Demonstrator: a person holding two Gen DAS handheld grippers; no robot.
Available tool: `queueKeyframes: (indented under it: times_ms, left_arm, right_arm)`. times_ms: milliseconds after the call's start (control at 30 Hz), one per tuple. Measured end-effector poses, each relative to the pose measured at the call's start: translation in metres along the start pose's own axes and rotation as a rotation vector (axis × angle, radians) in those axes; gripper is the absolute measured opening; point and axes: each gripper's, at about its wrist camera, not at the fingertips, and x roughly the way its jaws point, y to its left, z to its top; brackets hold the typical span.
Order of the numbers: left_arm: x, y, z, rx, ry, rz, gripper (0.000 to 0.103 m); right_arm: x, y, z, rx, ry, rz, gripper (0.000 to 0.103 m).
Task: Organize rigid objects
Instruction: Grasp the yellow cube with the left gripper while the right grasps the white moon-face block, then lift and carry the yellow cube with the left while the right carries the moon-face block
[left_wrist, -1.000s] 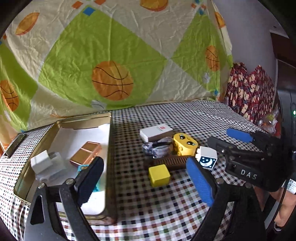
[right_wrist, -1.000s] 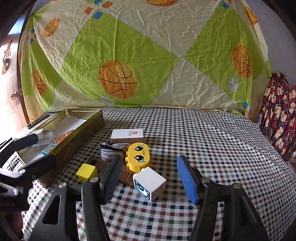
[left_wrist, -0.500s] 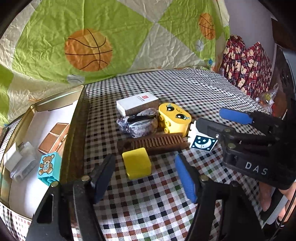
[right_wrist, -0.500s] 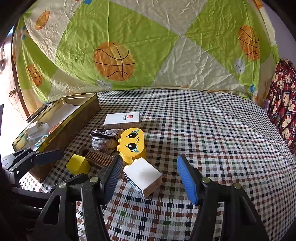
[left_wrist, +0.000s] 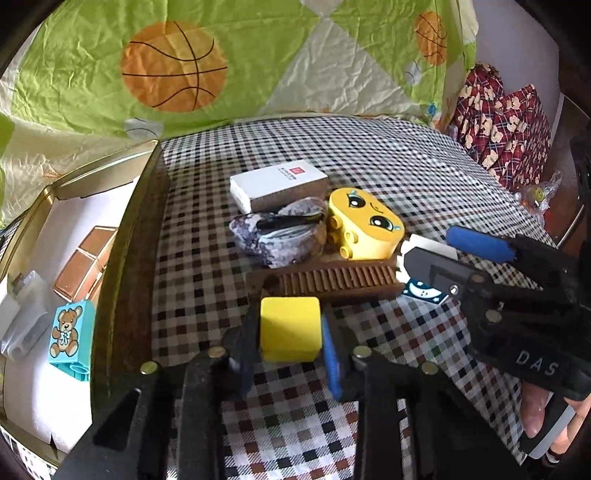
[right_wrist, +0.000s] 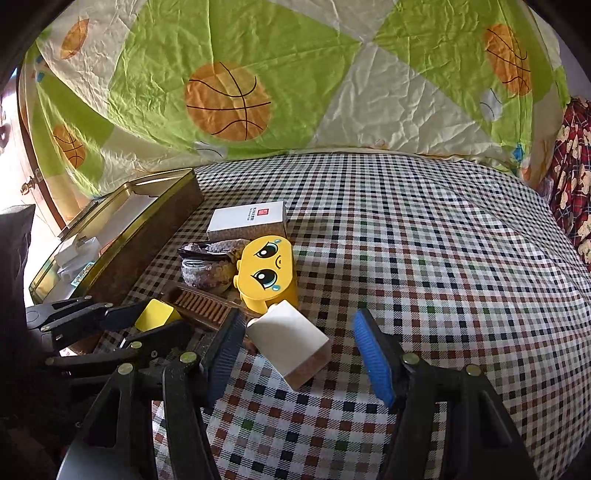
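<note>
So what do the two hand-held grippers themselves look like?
Both are black, angular plastic frames with brass-coloured rivets and ribbed blue pads on the fingers. The right hand-held gripper has white letters "DAS" on its body. The left hand-held gripper looks the same build.

Basketball-print sheet (right_wrist: 229, 99), checked tablecloth (right_wrist: 424, 240)

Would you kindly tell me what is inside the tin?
In the tin, on white lining: a teddy-bear block, two copper squares and a white-and-clear item. The near wall hides the rest.
</note>
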Motion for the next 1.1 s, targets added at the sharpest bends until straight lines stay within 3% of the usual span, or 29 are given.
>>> queueKeyframes:
  times_ms: [200, 467, 1100]
  left_arm:
    - [-0.008, -0.007, 0.001, 0.04, -0.048, 0.023, 0.029]
    - [-0.017, -0.003, 0.001, 0.029, -0.099, 0.018, 0.029]
    - [-0.05, -0.004, -0.005, 0.017, -0.291, 0.064, 0.029]
  right_arm:
    - [0.003, 0.005, 0.0, -0.021, 0.017, 0.024, 0.05]
    - [0.001, 0.005, 0.0, -0.027, 0.004, 0.026, 0.05]
    - [-0.038, 0.007, -0.005, -0.043, -0.204, -0.035, 0.05]
